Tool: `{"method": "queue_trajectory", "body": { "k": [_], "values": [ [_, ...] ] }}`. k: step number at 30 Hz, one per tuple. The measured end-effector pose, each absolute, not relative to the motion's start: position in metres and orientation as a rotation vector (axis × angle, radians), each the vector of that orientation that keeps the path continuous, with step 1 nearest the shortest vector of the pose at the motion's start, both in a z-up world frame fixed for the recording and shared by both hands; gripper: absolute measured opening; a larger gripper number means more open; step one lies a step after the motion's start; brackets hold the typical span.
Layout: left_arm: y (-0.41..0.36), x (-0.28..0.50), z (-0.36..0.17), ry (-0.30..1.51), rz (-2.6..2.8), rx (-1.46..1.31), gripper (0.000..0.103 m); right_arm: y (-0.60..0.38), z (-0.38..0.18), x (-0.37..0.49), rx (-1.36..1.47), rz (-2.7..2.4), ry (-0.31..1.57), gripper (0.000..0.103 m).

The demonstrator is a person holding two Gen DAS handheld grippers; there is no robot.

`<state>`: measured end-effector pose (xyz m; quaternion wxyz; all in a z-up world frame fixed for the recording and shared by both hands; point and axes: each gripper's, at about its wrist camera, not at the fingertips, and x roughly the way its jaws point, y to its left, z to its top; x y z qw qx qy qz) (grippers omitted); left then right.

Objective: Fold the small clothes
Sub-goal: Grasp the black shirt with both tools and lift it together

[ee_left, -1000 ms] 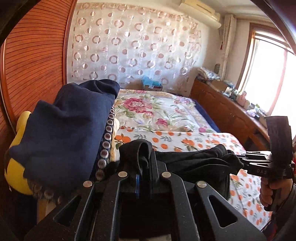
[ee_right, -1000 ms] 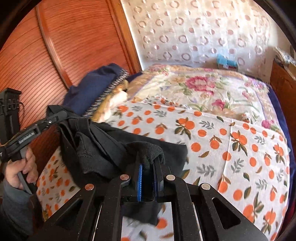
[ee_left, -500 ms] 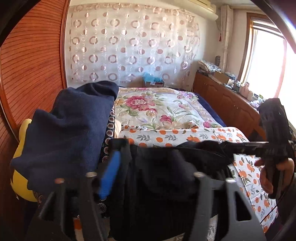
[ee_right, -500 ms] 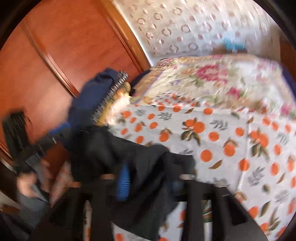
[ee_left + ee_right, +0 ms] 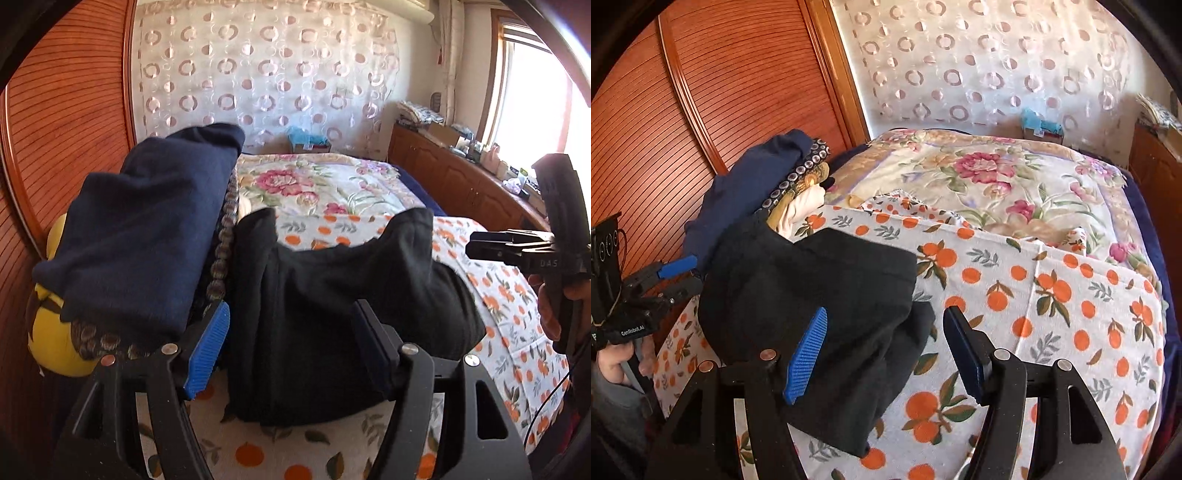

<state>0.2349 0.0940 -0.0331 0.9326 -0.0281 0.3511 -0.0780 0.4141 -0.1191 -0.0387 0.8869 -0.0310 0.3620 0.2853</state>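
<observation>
A black garment [image 5: 332,310] lies folded in a heap on the orange-print sheet [image 5: 509,295] of the bed; it also shows in the right wrist view [image 5: 812,295]. My left gripper [image 5: 291,347] is open, its blue-padded fingers [image 5: 207,350] on either side of the garment's near edge, holding nothing. My right gripper [image 5: 886,354] is open over the garment's right end and the sheet [image 5: 1071,314]. The right gripper also shows in the left wrist view [image 5: 517,251], and the left gripper in the right wrist view [image 5: 665,273].
A pile of clothes topped by a navy garment [image 5: 147,236] sits left of the black one, over a yellow item [image 5: 55,332]. A floral quilt [image 5: 325,184] covers the far bed. A wooden wardrobe door [image 5: 720,92] stands left, a wooden cabinet [image 5: 461,177] right.
Both grippers have opened and let go of the black garment, which has dropped onto the sheet. Both grippers have pulled back slightly.
</observation>
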Motion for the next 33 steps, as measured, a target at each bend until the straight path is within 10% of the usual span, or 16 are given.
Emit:
{"method": "queue_trajectory", "body": {
  "k": [25,33],
  "values": [
    [0.109,0.234,-0.083,0.86,-0.172,-0.171,0.069,-0.085,-0.09,0.442,-0.072,0.555,0.884,0.081],
    [0.112,0.237,-0.093,0.889,-0.2,-0.254,0.069,-0.091,-0.087,0.434,-0.059,0.646,0.894,0.035]
  ]
}}
